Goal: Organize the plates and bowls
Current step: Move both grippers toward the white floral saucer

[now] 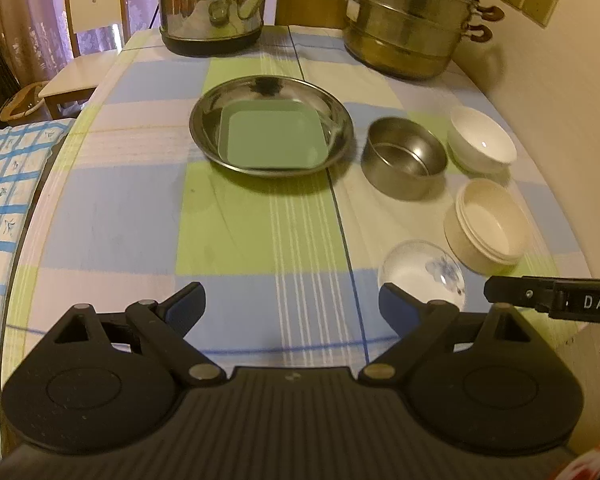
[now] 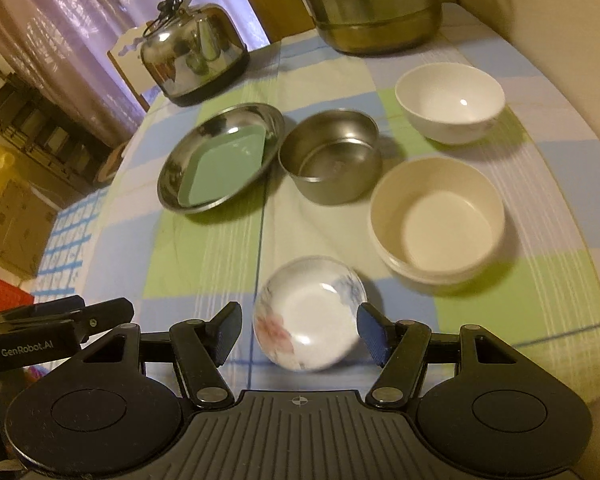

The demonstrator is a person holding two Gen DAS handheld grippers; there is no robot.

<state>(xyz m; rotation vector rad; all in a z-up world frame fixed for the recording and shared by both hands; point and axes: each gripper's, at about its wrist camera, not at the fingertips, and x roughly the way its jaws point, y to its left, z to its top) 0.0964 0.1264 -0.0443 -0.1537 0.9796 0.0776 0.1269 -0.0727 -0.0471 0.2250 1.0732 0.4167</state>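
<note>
Right, both grippers are free of any load. The left gripper (image 1: 292, 308) has its fingers spread wide over bare tablecloth near the table's (image 1: 112, 216) near edge, grasping nothing. The right gripper (image 2: 298, 332) is partly spread, its pads flanking the small floral dish (image 2: 310, 314) without clearly pressing on it; looks like it's lined up to take that dish, though whether the pads touch I can't tell. The dish sits closest to the near edge, right of centre. Plates look already nested: the green square plate (image 1: 270, 140) lies inside the steel round plate (image 1: 271, 128) mid-table, probably to save space. Bowls are grouped on the right side and not yet stacked: steel bowl (image 2: 330, 156) just beside the steel plate, white bowl (image 2: 450, 100) behind it toward the far right, cream bowl (image 2: 438, 216) in front of that. All three bowls are empty. Kettle (image 1: 212, 4) and stacked steamer pot (image 1: 408, 20) stand along the far edge, out of the way.
</note>
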